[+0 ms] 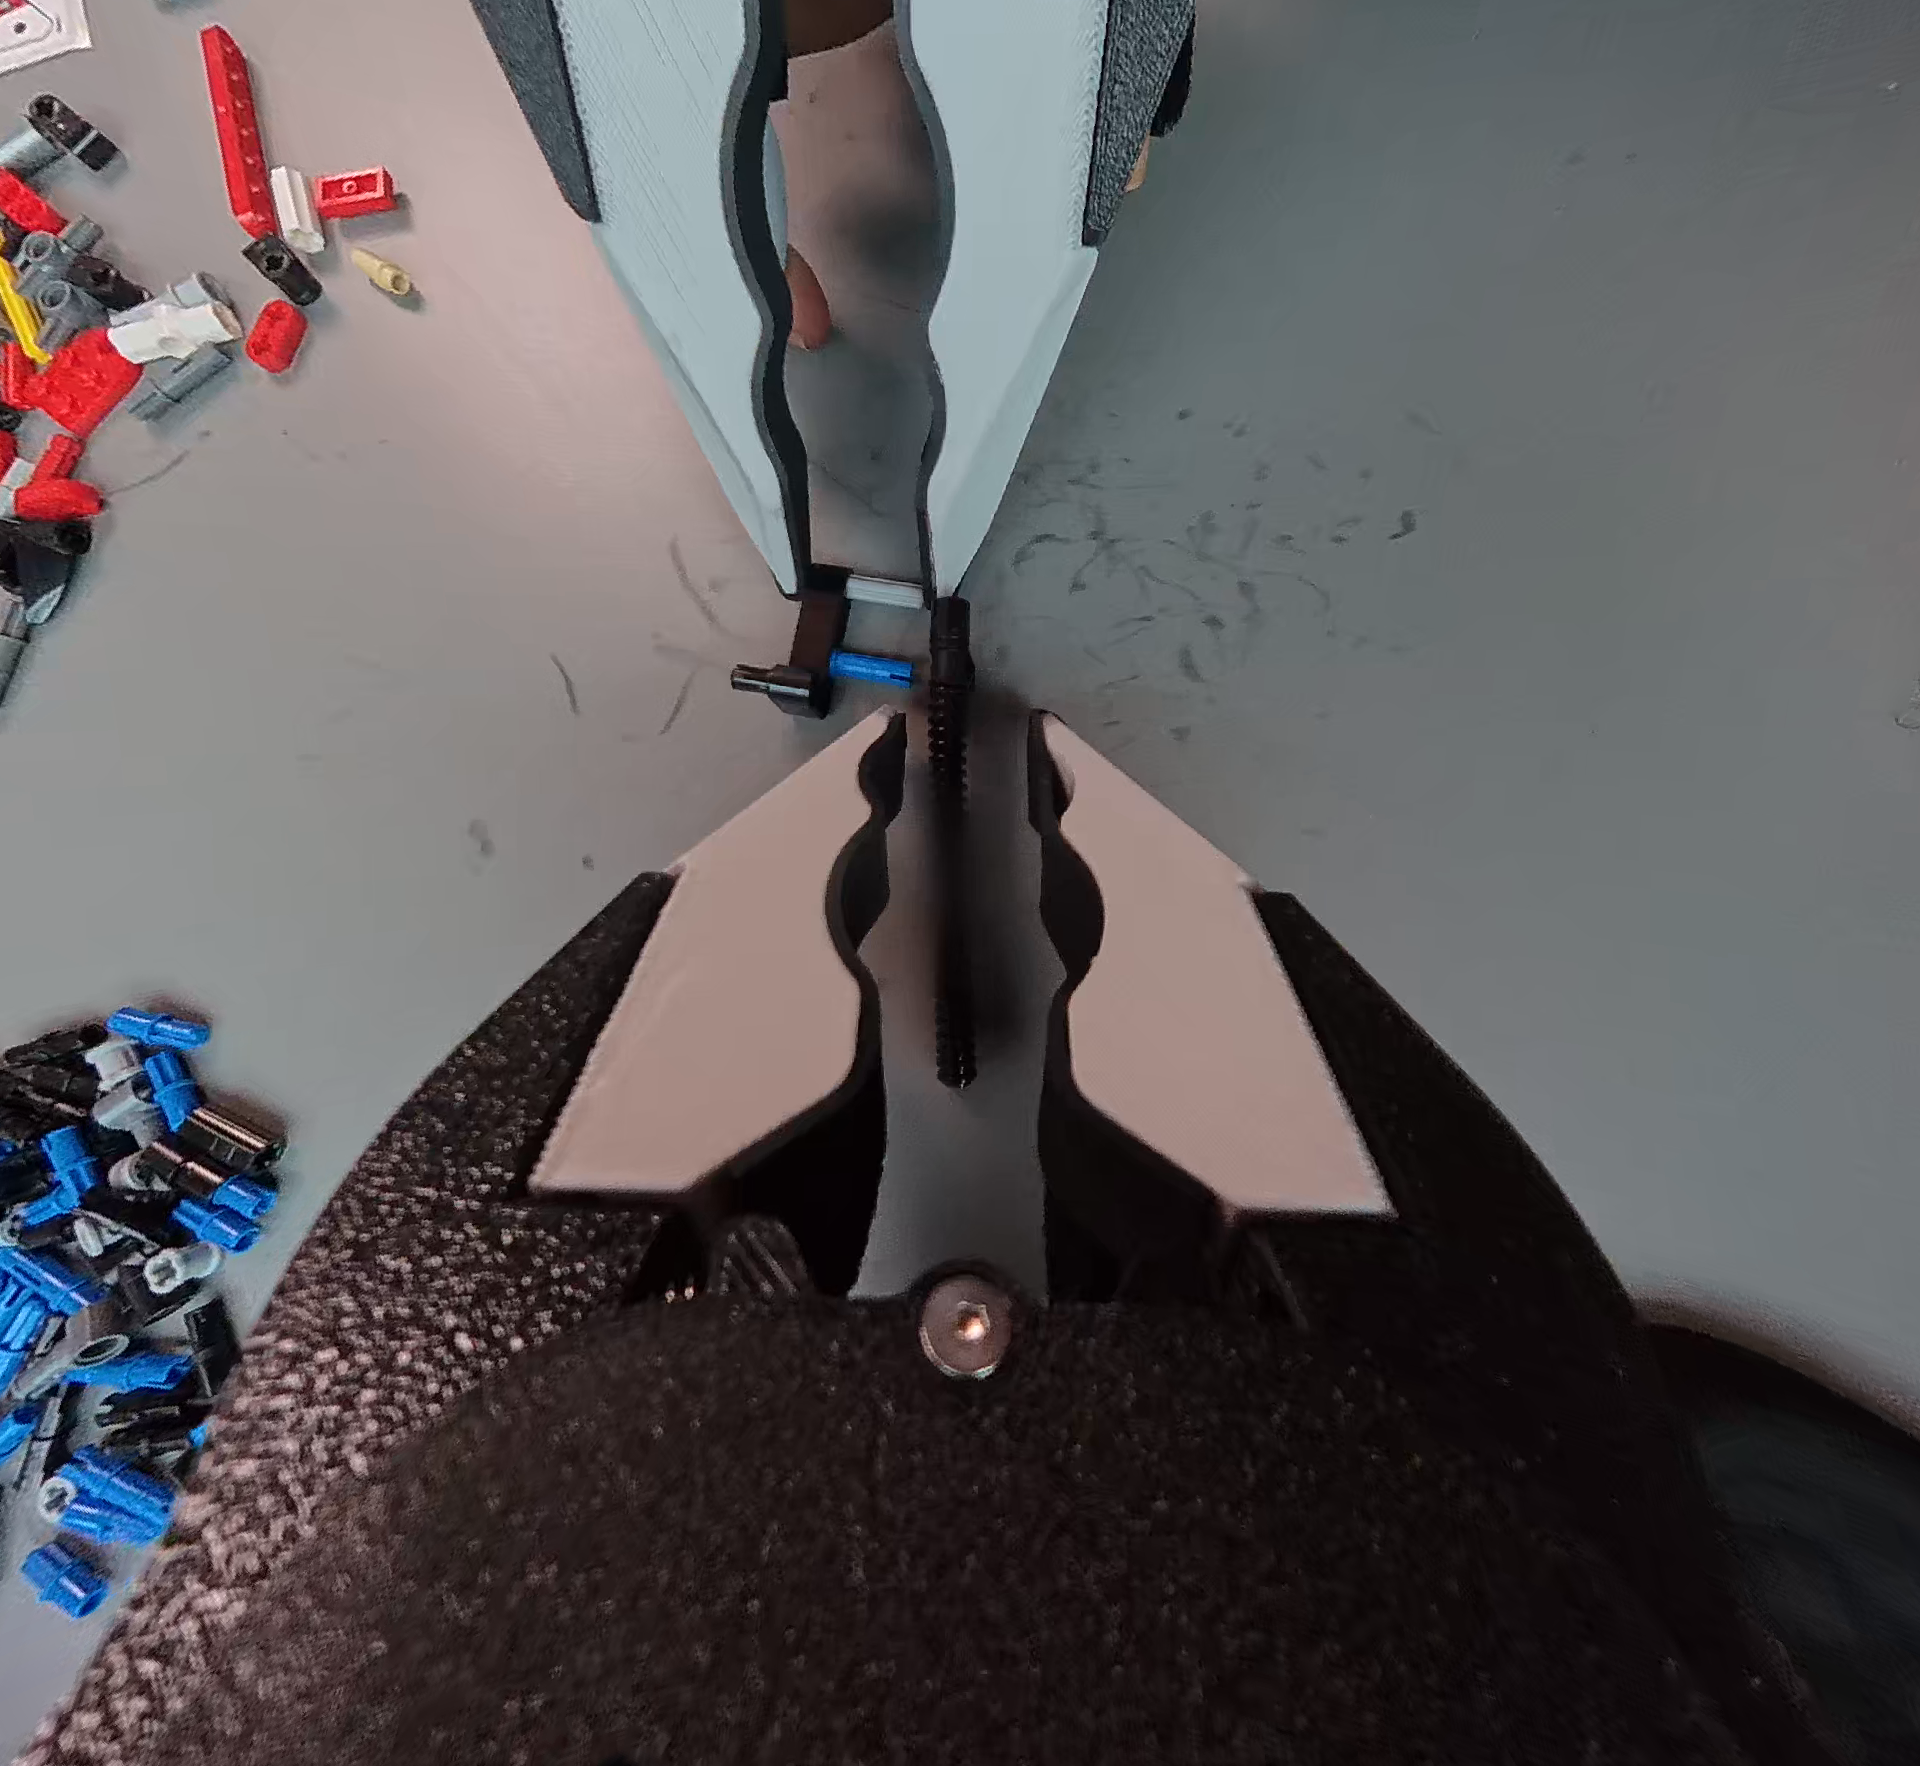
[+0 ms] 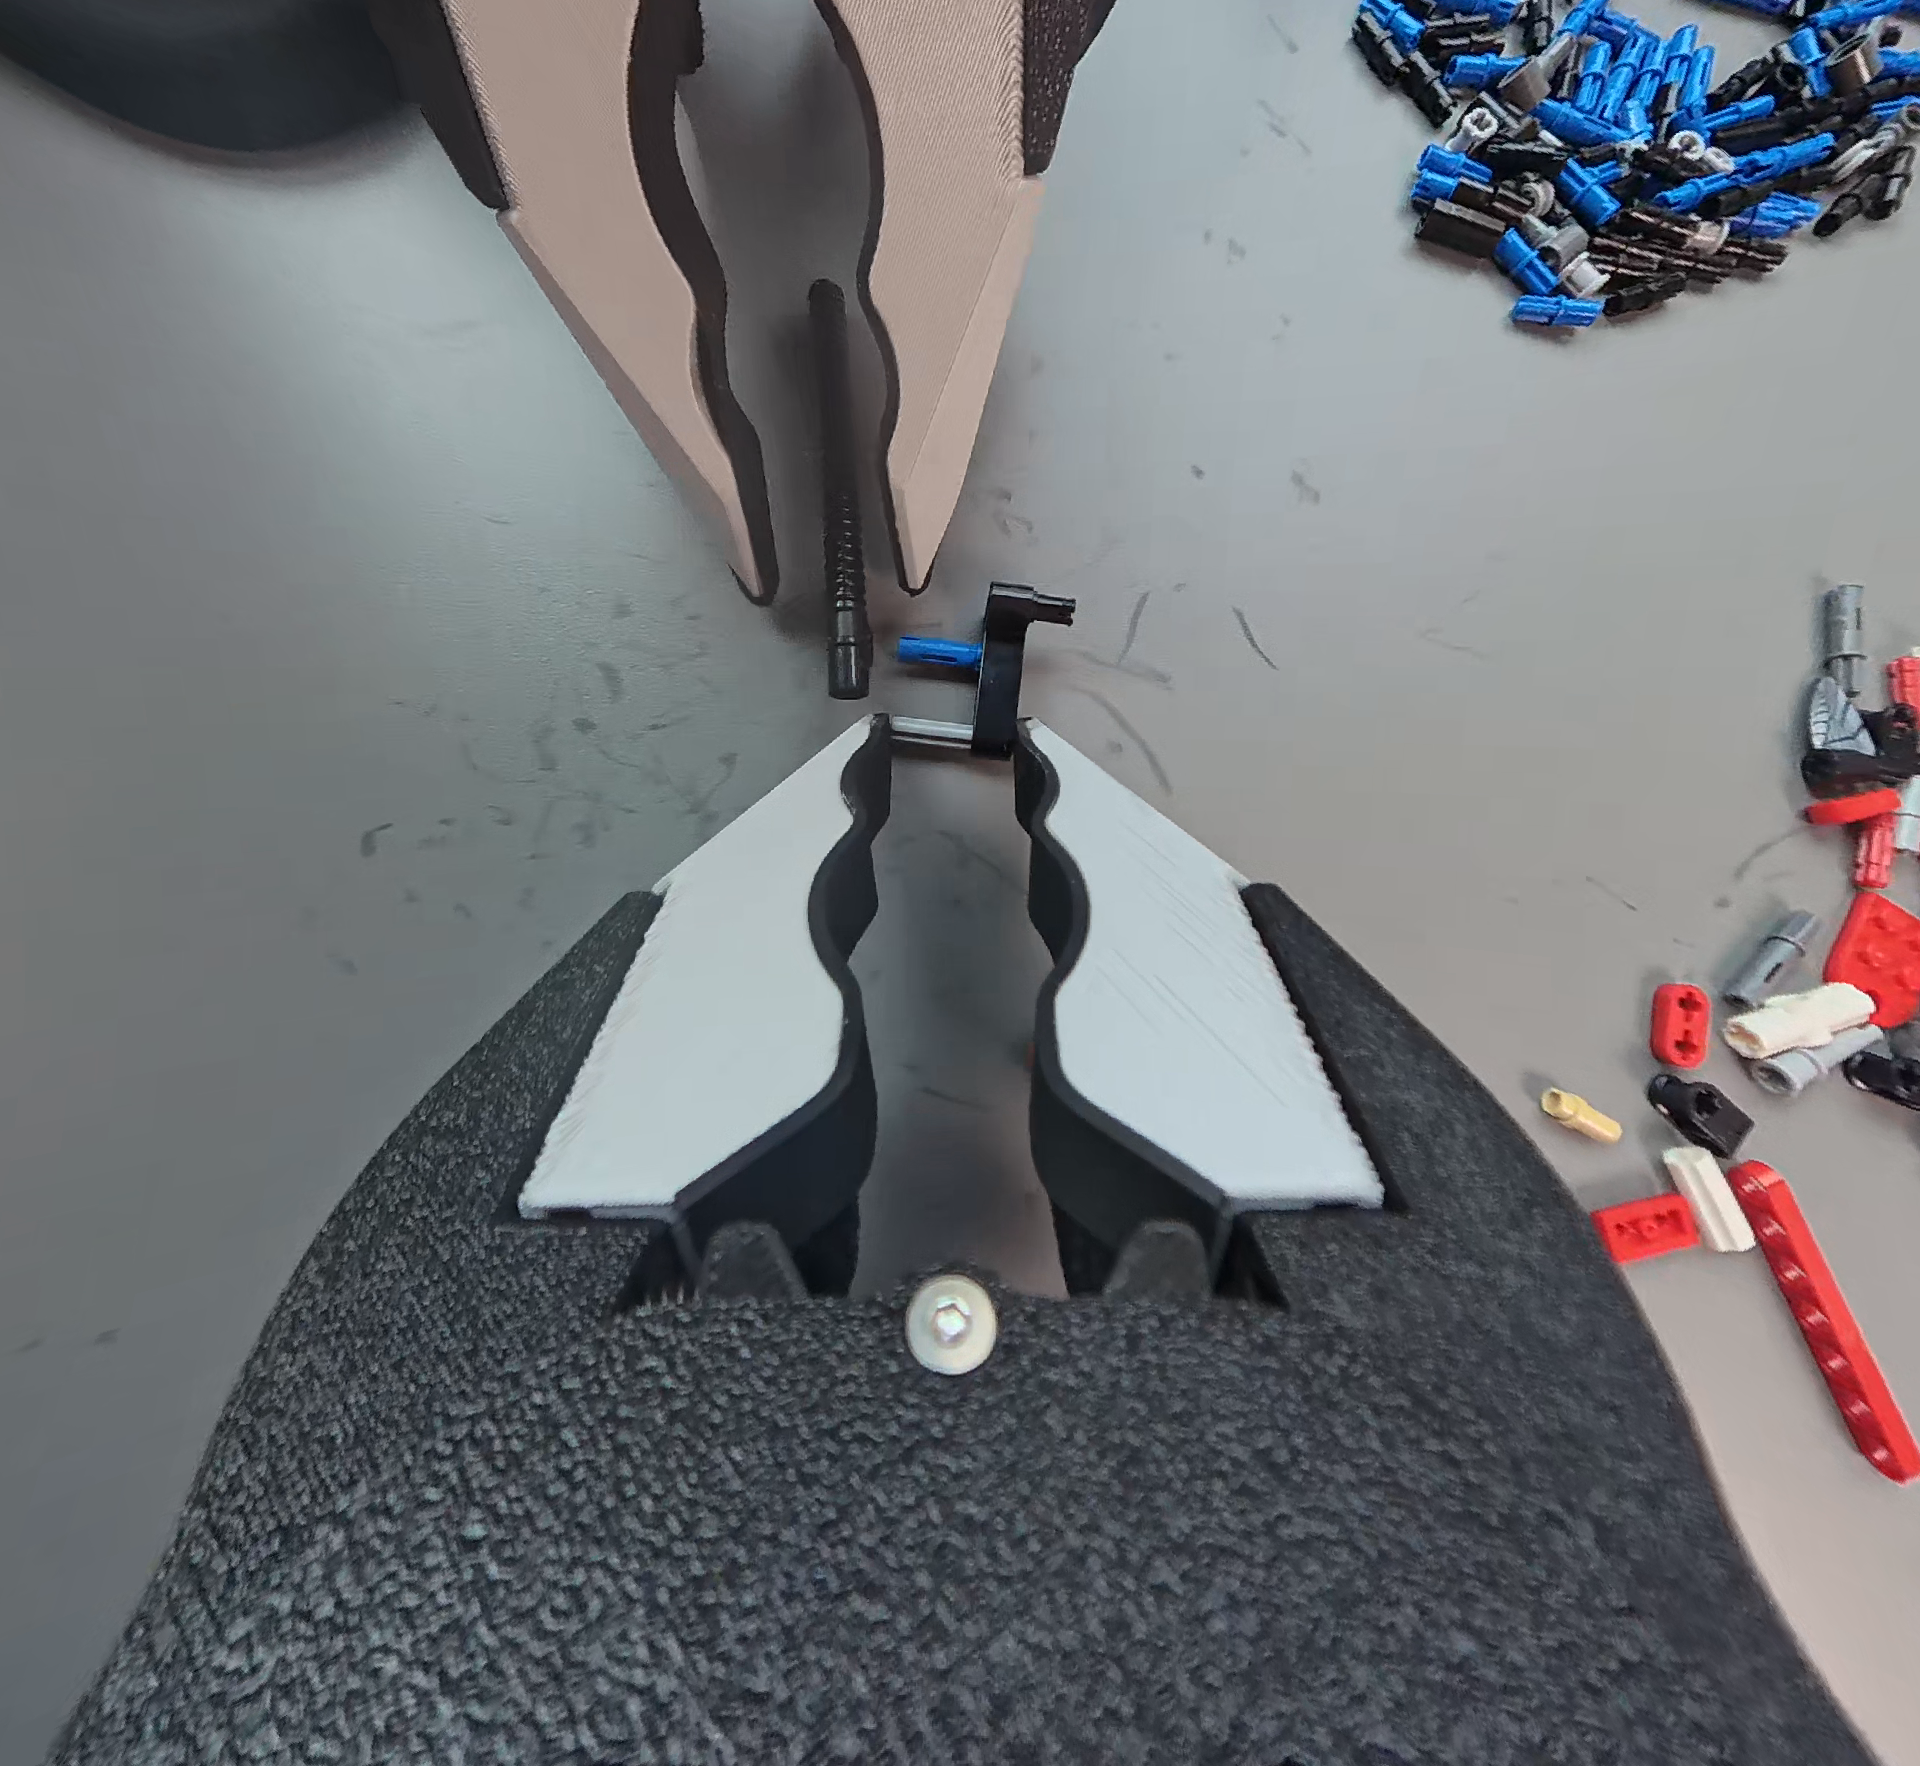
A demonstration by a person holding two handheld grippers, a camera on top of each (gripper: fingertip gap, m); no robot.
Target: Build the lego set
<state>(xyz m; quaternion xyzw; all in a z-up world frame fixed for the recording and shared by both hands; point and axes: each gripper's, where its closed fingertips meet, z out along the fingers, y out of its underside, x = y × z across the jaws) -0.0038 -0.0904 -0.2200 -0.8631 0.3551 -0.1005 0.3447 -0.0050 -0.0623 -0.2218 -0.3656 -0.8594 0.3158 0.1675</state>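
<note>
While the two grippers face each other tip to tip at frame centre, the left gripper (image 1: pixel 964 719) has its tan jaws parted around a long black ribbed axle (image 1: pixel 952 843) without visibly pinching it; the rod looks to lie loose on the grey table (image 1: pixel 1455 469) between them. Opposite, the right gripper (image 2: pixel 951 729) has its pale jaws closed in on a small black connector assembly (image 2: pixel 995 677), gripping it across its light grey pin (image 2: pixel 930 729), with a blue pin (image 2: pixel 935 648) pointing straight at the axle's head, just short of touching. My read: this is a mating step, and the danger is alignment. If the axle rolls or gets nudged before it is clamped, the blue pin misses its mark. Squeeze off-centre and the assembly could twist in the jaws. Spare blue and black pins (image 2: pixel 1662 106) sit upper right in the right wrist view, red pieces (image 1: pixel 239 137) upper left in the left view.
</note>
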